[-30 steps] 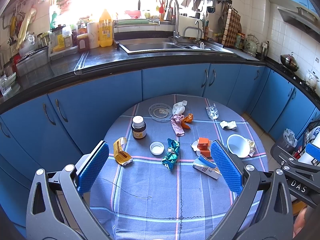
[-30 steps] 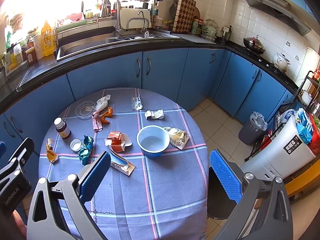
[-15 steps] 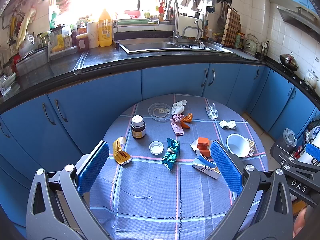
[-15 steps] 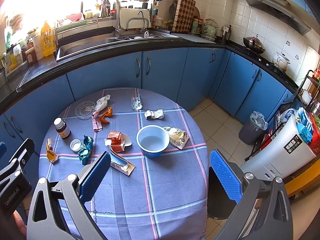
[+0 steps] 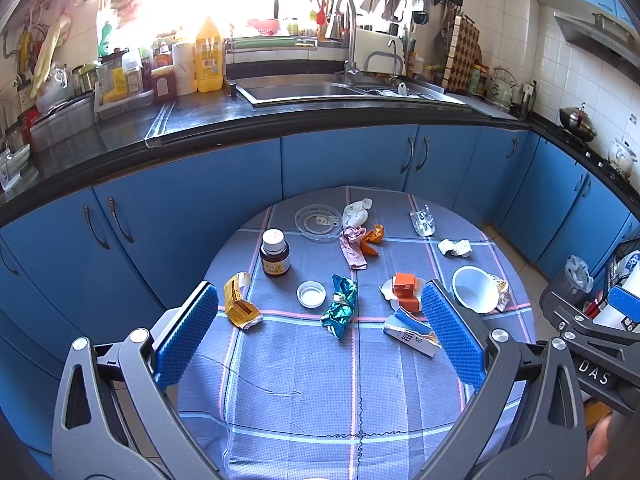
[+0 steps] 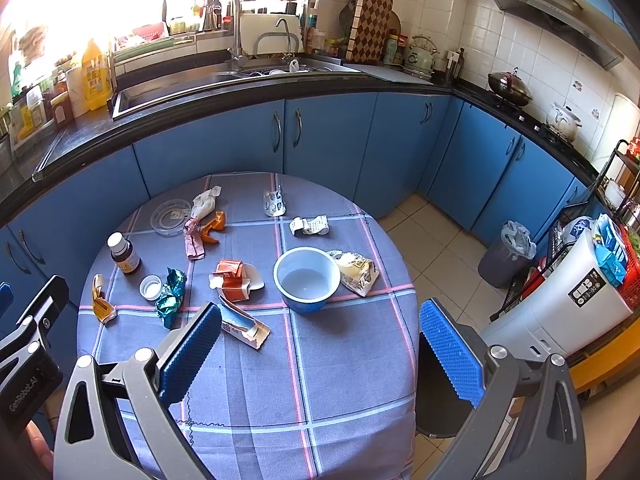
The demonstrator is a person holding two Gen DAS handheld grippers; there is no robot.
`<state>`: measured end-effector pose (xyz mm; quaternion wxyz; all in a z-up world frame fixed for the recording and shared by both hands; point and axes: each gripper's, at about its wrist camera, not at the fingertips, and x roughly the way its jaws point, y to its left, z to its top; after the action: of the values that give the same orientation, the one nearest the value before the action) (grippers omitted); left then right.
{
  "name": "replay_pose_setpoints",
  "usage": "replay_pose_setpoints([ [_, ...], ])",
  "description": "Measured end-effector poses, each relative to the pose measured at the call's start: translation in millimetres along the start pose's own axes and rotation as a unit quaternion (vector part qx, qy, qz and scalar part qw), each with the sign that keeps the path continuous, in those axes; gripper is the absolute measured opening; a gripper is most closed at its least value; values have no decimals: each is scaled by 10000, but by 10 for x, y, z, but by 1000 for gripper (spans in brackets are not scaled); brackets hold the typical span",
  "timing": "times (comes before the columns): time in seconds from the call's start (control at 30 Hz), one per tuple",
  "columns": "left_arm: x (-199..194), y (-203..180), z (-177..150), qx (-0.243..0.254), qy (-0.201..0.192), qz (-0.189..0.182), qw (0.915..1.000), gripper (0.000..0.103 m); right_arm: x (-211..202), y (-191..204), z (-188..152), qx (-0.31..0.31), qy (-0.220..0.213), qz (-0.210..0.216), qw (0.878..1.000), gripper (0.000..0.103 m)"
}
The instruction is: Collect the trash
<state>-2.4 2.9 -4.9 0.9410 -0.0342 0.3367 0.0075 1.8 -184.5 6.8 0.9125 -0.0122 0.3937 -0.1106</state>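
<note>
Trash lies scattered on a round table with a blue checked cloth (image 5: 304, 392): a yellow wrapper (image 5: 239, 306), a teal foil wrapper (image 5: 340, 310), a torn white carton (image 5: 412, 333), an orange box (image 5: 406, 285), a pink wrapper (image 5: 352, 246), a crumpled receipt (image 5: 454, 247) and a snack bag (image 6: 356, 272). My left gripper (image 5: 318, 340) is open and empty, above the table's near side. My right gripper (image 6: 320, 350) is open and empty, above the near right edge.
A blue bowl (image 6: 307, 278), a brown medicine bottle (image 5: 274, 253), a white cap (image 5: 311, 294) and a clear lid (image 5: 318, 222) also stand on the table. A grey bin with a bag (image 6: 506, 254) stands on the floor at right. Blue cabinets (image 5: 340, 160) run behind.
</note>
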Motion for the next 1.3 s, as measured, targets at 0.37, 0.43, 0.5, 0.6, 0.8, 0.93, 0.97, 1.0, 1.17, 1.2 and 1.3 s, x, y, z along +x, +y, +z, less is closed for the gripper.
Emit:
replay_pose_setpoints([
  [0.37, 596, 189, -247, -90, 314, -34, 9995, 100, 640, -127, -247, 524, 150, 1791, 9823, 97],
  [0.43, 817, 266, -330, -101, 576, -138, 9982, 100, 884, -146, -295, 664, 476, 1710, 9819, 97],
  [0.5, 956, 335, -400, -124, 697, -191, 9973, 100, 1140, -142, -349, 722, 768, 1569, 9820, 97],
  [0.6, 1155, 431, -500, -149, 776, -61, 9969, 99, 1377, -64, -462, 565, 928, 1340, 9850, 97],
  [0.8, 1483, 774, -605, -410, 969, 6, 9944, 99, 1620, 338, -669, -527, 809, 1039, 9899, 97],
  [0.93, 1722, 887, -648, -299, 1259, -36, 9916, 98, 1749, 647, -721, -1177, 703, 1026, 9852, 97],
  [0.97, 1743, 893, -659, -253, 1282, -3, 9914, 98, 1791, 702, -724, -1273, 714, 1011, 9841, 97],
  [1.0, 1776, 897, -672, -216, 1308, 36, 9912, 98, 1826, 731, -724, -1317, 734, 1018, 9833, 97],
  [1.17, 1967, 1019, -671, -248, 1405, 229, 9895, 90, 2001, 812, -667, -1336, 831, 1080, 9816, 97],
  [1.2, 1989, 1037, -662, -269, 1418, 221, 9893, 90, 2006, 841, -642, -1339, 831, 1085, 9815, 97],
  [1.3, 2070, 1100, -597, -330, 1434, 228, 9888, 85, 2048, 895, -592, -1355, 806, 1070, 9817, 97],
])
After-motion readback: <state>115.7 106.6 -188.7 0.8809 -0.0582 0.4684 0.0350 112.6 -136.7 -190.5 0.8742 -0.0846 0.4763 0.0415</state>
